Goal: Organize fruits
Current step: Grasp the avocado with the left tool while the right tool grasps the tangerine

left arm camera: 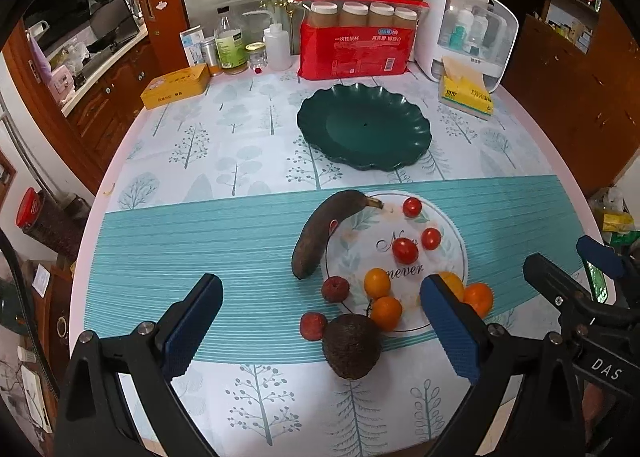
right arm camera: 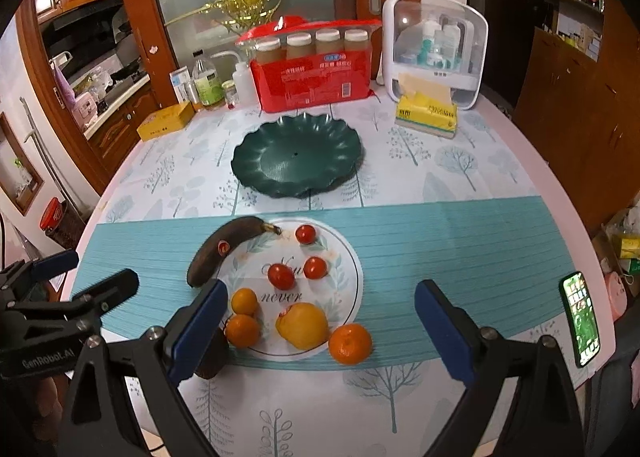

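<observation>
Tree-print tablecloth (left arm camera: pixel 224 145), placemat (right arm camera: pixel 312 297) reading "never", dark banana (left arm camera: pixel 320 233), both grippers (left arm camera: pixel 320 321) (right arm camera: pixel 320 331) spread apart, empty

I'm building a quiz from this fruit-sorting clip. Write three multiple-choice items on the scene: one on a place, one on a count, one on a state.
1. Where does the green scalloped plate sit relative to the fruit?
A. Behind the fruit, toward the red package
B. Under the banana
C. At the near table edge

2. How many small red tomatoes lie on the round printed mat?
A. One
B. Three
C. Five

3. What state is the right claw in?
A. Shut on an orange
B. Shut on the banana
C. Open, holding nothing

Answers:
1. A: the plate lies empty between the fruit and the red package.
2. B: tomatoes show at and on the mat.
3. C: its blue pads stand wide apart, with the fruit on the table between them ungripped.
</observation>
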The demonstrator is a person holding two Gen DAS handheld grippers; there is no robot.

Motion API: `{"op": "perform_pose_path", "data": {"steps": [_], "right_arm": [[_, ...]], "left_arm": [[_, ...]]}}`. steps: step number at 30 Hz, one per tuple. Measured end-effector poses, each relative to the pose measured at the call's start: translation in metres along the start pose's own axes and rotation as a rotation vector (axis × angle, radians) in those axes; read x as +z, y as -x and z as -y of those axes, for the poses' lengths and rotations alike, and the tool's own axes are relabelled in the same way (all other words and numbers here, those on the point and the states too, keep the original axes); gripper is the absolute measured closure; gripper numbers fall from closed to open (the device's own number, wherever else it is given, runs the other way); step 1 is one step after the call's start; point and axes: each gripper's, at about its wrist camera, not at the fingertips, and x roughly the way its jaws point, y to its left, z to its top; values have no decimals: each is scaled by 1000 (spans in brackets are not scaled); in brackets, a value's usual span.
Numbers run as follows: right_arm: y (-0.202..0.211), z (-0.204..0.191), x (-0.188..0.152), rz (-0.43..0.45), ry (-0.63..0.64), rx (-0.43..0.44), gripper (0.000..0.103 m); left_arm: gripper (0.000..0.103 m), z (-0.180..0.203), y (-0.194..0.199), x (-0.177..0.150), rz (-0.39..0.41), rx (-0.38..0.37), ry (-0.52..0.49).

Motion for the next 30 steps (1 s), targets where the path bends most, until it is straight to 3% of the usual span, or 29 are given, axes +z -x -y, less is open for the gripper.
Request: {"op": "perform_pose_path", "data": {"steps": [15,23,30], "right_arm": [[-43,14,-26,-118,13,-12,12],[-73,28,-43,-198,58,9,16],[-96,43,-57,-272,79,58,16]], "left_arm": [[4,-5,-53,-34,-127,-12,24],[4,-3,-92,-58,-236,-22,123],[5,0,-107,-78,-271,-3,205]]}}
